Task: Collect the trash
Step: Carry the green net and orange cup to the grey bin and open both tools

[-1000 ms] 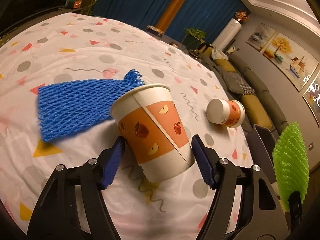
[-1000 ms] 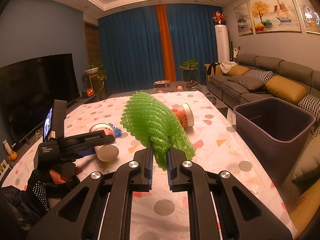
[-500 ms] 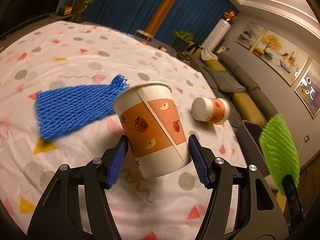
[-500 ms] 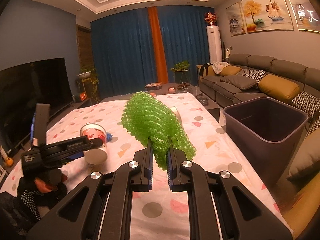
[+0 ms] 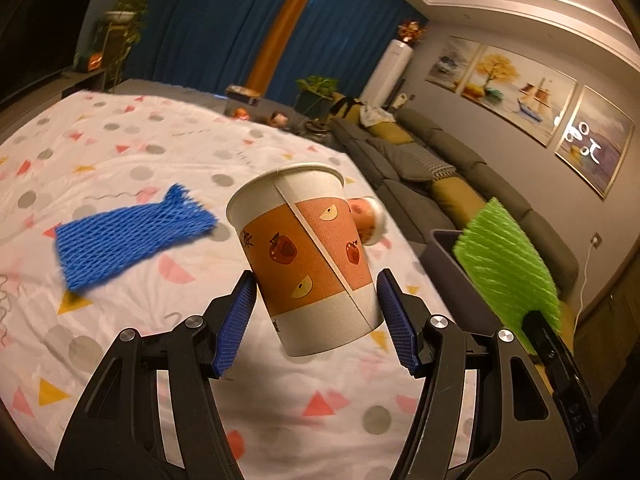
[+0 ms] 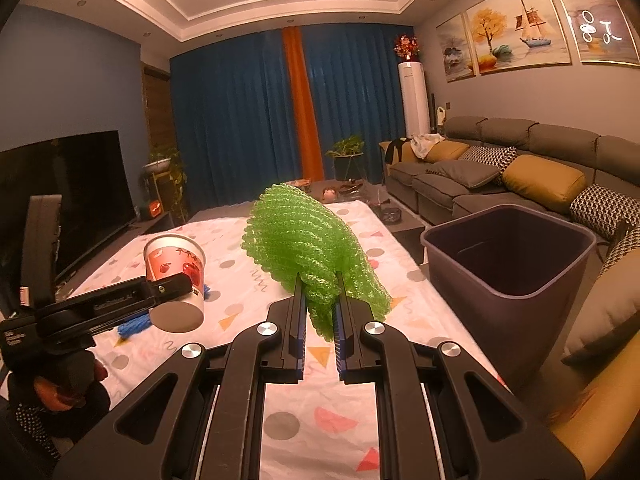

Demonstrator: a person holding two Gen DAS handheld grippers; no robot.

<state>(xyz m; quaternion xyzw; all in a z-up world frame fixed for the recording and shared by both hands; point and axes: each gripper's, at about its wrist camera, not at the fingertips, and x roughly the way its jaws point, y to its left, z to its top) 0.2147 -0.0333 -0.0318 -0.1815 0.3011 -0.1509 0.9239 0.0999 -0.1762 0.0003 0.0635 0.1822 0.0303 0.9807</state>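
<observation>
Seen from the left wrist, a blue foam net (image 5: 128,242) lies flat on the patterned tablecloth (image 5: 120,152), beyond and left of the fingers. The left gripper (image 5: 316,312) clamps a paper cup (image 5: 304,256) printed with fruit between its blue pads (image 5: 236,320); the cup hangs clear of the cloth, rim tilted up and away. Just past the cup's right side, a second cup (image 5: 370,220) lies on its side on the cloth. Farther right, a green foam net (image 5: 508,260) stands up in front of a dark bin (image 5: 444,248).

Seen from the right wrist, the cup sits to the left, pinched in the other tool. In the centre, the right gripper (image 6: 320,320) is nearly closed, squeezing the green net's lower end, which fans upward past the fingertips. Right of the fingers, beside the table, stands the bin, mouth open.
</observation>
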